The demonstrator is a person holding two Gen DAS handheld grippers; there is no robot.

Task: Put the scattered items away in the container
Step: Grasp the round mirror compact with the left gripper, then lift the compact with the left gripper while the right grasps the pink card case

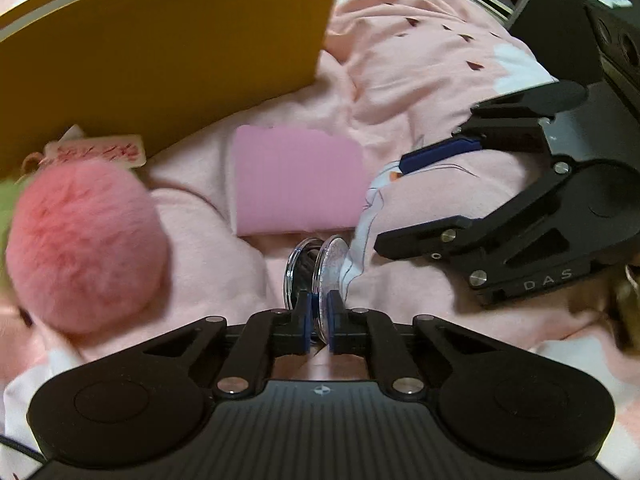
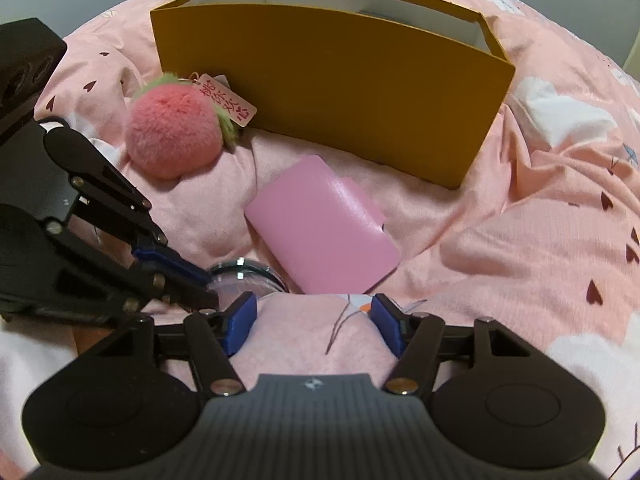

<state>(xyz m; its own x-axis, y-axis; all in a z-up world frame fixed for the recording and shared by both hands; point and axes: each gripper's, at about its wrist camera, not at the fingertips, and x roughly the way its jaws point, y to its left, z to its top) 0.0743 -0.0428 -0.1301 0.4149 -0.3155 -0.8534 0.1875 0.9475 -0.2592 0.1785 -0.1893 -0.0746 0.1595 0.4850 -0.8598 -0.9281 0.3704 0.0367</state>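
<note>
In the left wrist view our left claw [image 1: 319, 320] sits at bottom centre, its blue pads drawn tight on the rim of a round clear compact [image 1: 320, 276] that stands open on edge, two glassy discs rising just above the fingertips. The right wrist view shows the same compact [image 2: 244, 276] at lower left of centre, with the left claw [image 2: 200, 286] reaching in from the left edge onto it.

Our right claw [image 2: 314, 322] is at bottom centre of its own view, jaws spread about halfway with only a fold of the pink blanket [image 2: 520, 240] between the pads; it holds nothing. From the left wrist view that right claw [image 1: 420, 200] comes in from the right edge, one blue-tipped finger above the other, nothing gripped.

A pink wallet [image 2: 324, 226] lies flat on the blanket at the centre of the frame, just above the compact and tilted, apart from both claws. In the left view the wallet [image 1: 296, 180] sits at centre, just beyond the compact.

A pink pom-pom [image 2: 176, 132] with green fluff and a lettered tag [image 2: 228, 98] rests at upper left, its tag touching the front wall of the yellow box [image 2: 328, 92]. The box stands open-topped across the upper middle, its white inside showing. In the left view the pom-pom [image 1: 86, 246] fills the left side and the box [image 1: 160, 52] the upper left.
</note>
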